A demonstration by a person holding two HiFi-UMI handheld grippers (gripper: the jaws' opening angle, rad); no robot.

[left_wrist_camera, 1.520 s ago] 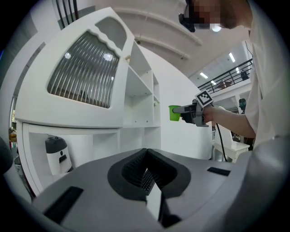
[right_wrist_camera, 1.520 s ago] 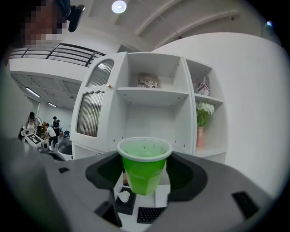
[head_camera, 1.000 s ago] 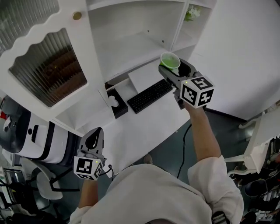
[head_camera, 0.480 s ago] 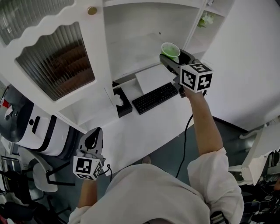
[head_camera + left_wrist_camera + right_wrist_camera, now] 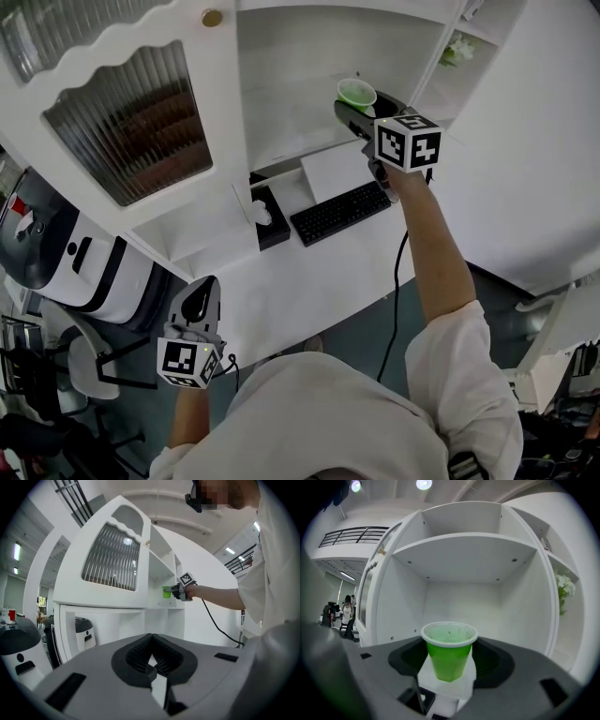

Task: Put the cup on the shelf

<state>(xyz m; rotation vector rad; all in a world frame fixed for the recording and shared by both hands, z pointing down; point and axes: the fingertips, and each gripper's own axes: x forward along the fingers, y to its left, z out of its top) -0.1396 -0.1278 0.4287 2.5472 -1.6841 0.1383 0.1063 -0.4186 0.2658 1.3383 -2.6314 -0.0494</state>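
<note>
White shelf (image 5: 286, 108) ahead. Right gripper (image 5: 450, 663) grasps green cup (image 5: 449, 651) just before the shelf, not set down; left gripper (image 5: 153, 660) clenched, empty.

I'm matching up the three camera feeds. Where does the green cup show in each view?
Head view: green cup at upper centre, in the right gripper, at the open shelf bay.
Left gripper view: green cup small, just right of centre, beside the open shelf bay.
Right gripper view: green cup at lower centre, between the jaws, facing the open shelf bay.
Shared landmark: the open shelf bay.
</note>
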